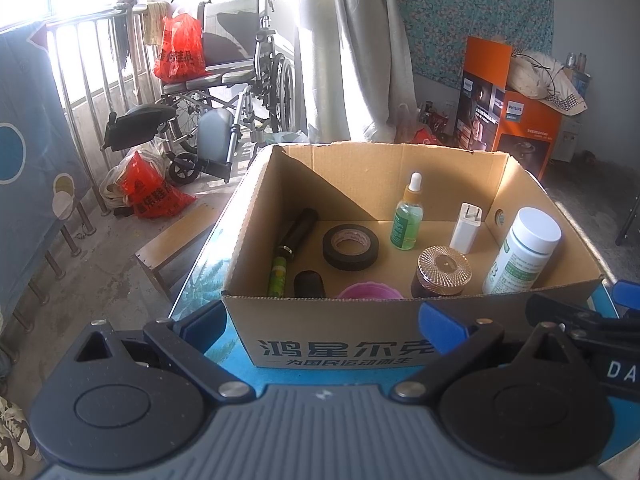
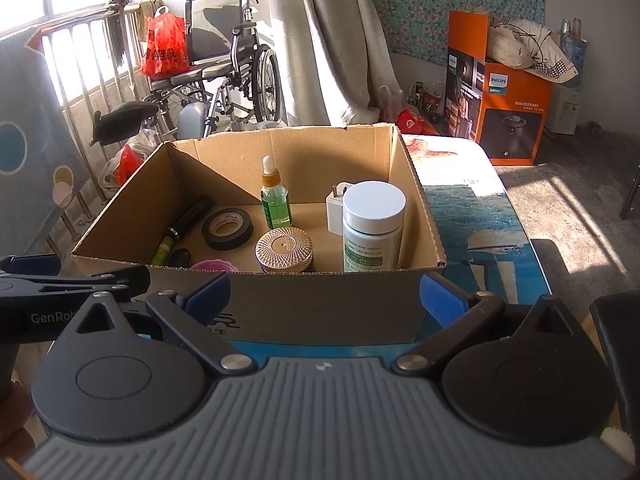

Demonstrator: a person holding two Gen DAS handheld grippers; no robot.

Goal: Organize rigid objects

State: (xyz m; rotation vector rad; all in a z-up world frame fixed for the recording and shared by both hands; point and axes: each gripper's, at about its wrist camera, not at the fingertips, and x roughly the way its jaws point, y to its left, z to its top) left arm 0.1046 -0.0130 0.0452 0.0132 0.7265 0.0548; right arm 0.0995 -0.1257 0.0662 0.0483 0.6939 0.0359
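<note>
An open cardboard box (image 1: 332, 344) (image 2: 296, 312) stands on the blue patterned table. Inside it are a black tape roll (image 1: 351, 246) (image 2: 227, 228), a green dropper bottle (image 1: 408, 216) (image 2: 275, 200), a white charger plug (image 1: 466, 227) (image 2: 334, 210), a white-capped bottle (image 1: 522, 252) (image 2: 373, 226), a jar with a gold lid (image 1: 442, 272) (image 2: 285, 249), a dark flashlight (image 1: 298, 232) (image 2: 191, 216), a green tube (image 1: 277, 276) (image 2: 163, 251) and a pink cup rim (image 1: 370, 291) (image 2: 214, 266). My left gripper (image 1: 326, 320) and right gripper (image 2: 326, 294) hover open before the box's near wall, holding nothing.
A wheelchair (image 1: 224, 92) (image 2: 224, 72) with a red bag (image 1: 180, 48) stands by the window railing at the left. An orange appliance box (image 1: 516, 108) (image 2: 500, 96) sits on the floor at the right. A low wooden stool (image 1: 176, 240) stands left of the table.
</note>
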